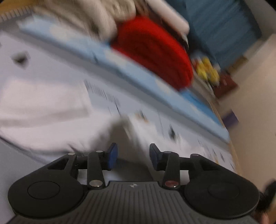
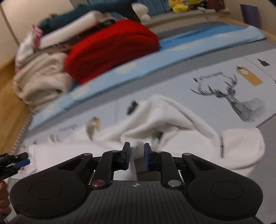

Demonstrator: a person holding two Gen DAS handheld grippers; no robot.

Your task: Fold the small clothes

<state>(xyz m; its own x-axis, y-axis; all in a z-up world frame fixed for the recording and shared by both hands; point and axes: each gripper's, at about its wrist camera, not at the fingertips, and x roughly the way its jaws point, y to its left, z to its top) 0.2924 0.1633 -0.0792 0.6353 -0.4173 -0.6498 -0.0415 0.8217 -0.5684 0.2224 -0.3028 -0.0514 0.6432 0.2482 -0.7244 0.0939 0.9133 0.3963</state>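
A small white garment (image 2: 172, 120) lies rumpled on a pale sheet printed with a line-drawn deer (image 2: 232, 96). My right gripper (image 2: 136, 155) hangs just over its near edge. Its jaws stand a narrow gap apart, a ridge of the white cloth rises between them, and the pads do not look pressed on it. In the blurred left wrist view the same garment (image 1: 43, 103) spreads to the left. My left gripper (image 1: 132, 155) is open above it with nothing clamped. The left gripper (image 2: 24, 159) also shows at the right wrist view's left edge, by the garment's corner.
Behind the garment a light blue mat (image 2: 189, 43) carries a folded red blanket (image 2: 112, 46) and a cream blanket (image 2: 39, 79), with more folded textiles stacked behind. Yellow plush toys (image 2: 179, 5) sit at the back. Wooden floor (image 2: 10, 96) borders the left.
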